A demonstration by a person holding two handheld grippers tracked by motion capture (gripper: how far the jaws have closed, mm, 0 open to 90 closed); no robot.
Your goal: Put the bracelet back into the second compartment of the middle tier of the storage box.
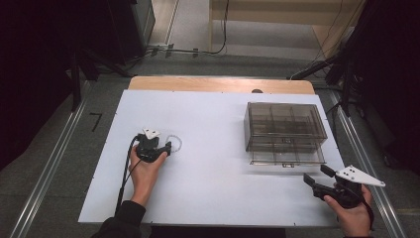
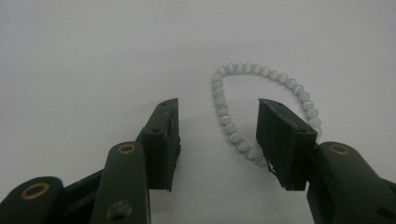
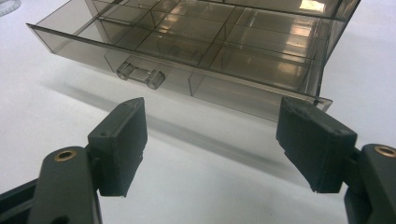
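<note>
Left gripper: sits at the left half of the tabletop, toward the middle; jaws part open, pads not pressing on anything.
Bead bracelet: pale green loop, flat on the white sheet just ahead of the left gripper. One side of the loop runs through the gap between the jaws; the right jaw covers the loop's near end, so contact there cannot be told. In the high view the bracelet lies just right of the gripper tip.
Right gripper: near the front right corner of the tabletop, held in the person's right hand; jaws spread wide, nothing between them.
Drawer box: smoky clear plastic, right half of the tabletop toward the far edge.
Drawer: pulled out toward the front edge, divided into compartments, just ahead of the right gripper, apart from it.
</note>
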